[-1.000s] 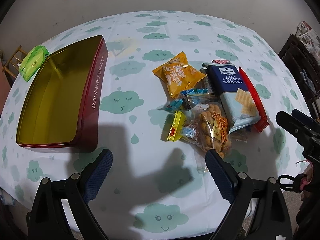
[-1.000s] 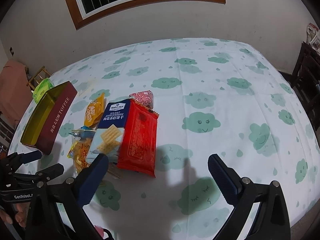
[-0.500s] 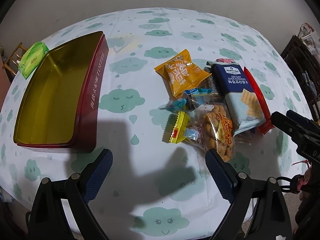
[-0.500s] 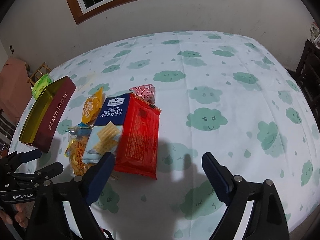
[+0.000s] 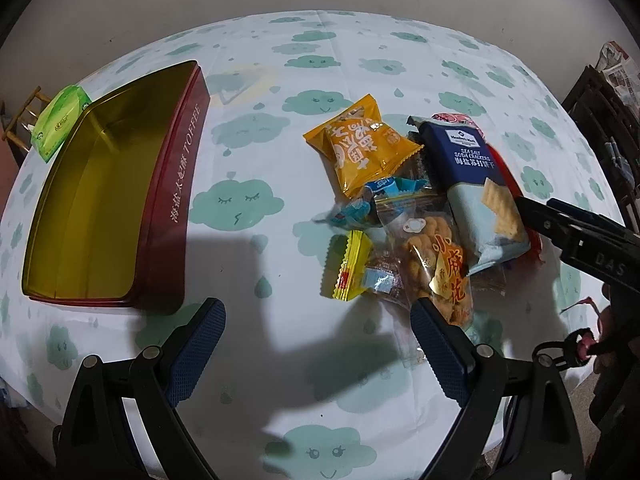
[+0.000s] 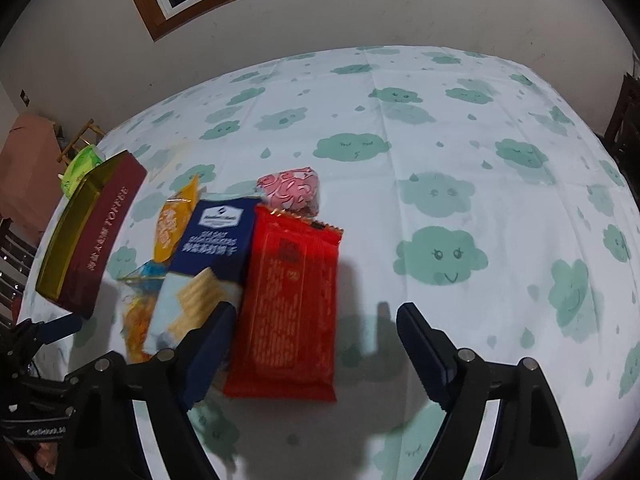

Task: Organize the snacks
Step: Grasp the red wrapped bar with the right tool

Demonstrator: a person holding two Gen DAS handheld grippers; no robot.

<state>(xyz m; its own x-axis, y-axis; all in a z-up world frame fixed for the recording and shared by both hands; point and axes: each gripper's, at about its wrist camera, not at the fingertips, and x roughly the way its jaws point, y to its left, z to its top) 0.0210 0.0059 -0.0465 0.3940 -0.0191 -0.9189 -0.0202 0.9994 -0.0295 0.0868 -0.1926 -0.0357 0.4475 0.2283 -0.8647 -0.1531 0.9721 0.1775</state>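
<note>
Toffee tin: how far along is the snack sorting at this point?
Nothing is done yet: the toffee tin holds nothing. Nothing is in hand; the left hand-held gripper and right hand-held gripper are both open above the cloth. Left: the whole pile, including the cracker pack and red packet.

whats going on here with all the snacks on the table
A person holds a gripper in each hand over a pile of snack packets. Both the left gripper and the right gripper are open and hold nothing. The right one hovers by the red packet. The toffee tin sits open, with nothing inside.
</note>
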